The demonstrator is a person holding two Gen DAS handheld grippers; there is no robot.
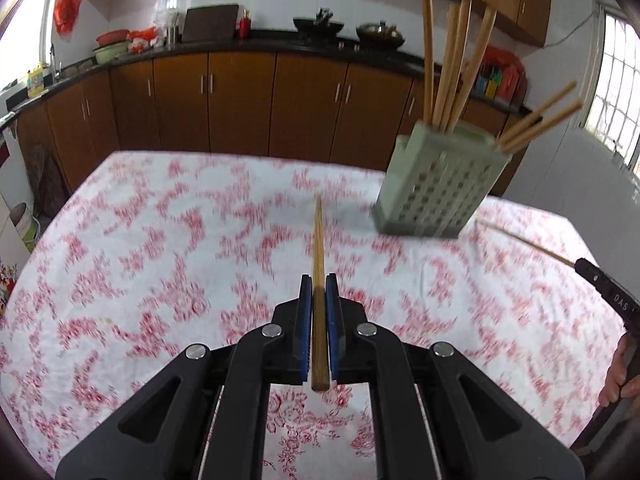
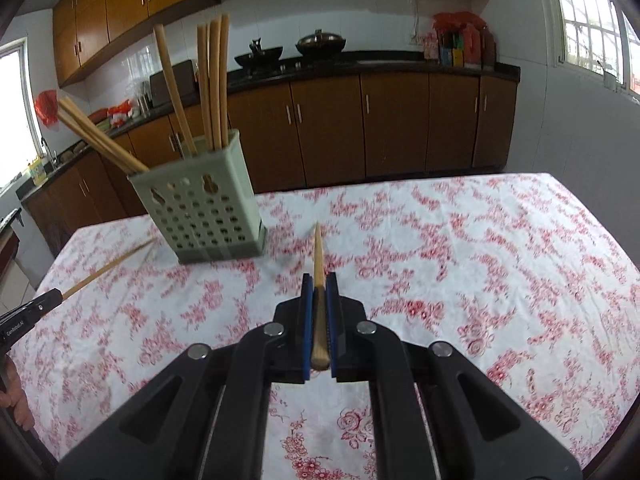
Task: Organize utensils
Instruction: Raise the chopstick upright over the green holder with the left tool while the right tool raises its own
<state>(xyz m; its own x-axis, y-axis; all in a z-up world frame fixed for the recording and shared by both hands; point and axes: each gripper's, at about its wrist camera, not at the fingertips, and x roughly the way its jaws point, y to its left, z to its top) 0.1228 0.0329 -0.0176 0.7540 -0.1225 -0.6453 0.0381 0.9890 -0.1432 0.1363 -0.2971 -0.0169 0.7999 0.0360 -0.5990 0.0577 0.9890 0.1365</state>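
Claws (image 1: 319, 284) (image 2: 319, 283) clamp chopsticks (image 1: 318, 248) (image 2: 318, 252); holder (image 2: 202, 214) contains six more.

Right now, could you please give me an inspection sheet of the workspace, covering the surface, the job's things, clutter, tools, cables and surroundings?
Surface: table under a white cloth with red flowers; blurred in the left view.
Job's things: green perforated holder standing on the cloth, with several chopsticks upright or leaning in it.
Clutter: nothing seen on the cloth.
Tools: left tool shut on one chopstick pointing forward; right tool shut on another chopstick, likewise.
Cables: a wire runs down the wall by the window; none on the table.
Surroundings: kitchen with brown cabinets, dark counter, wok and lidded pan on the stove.
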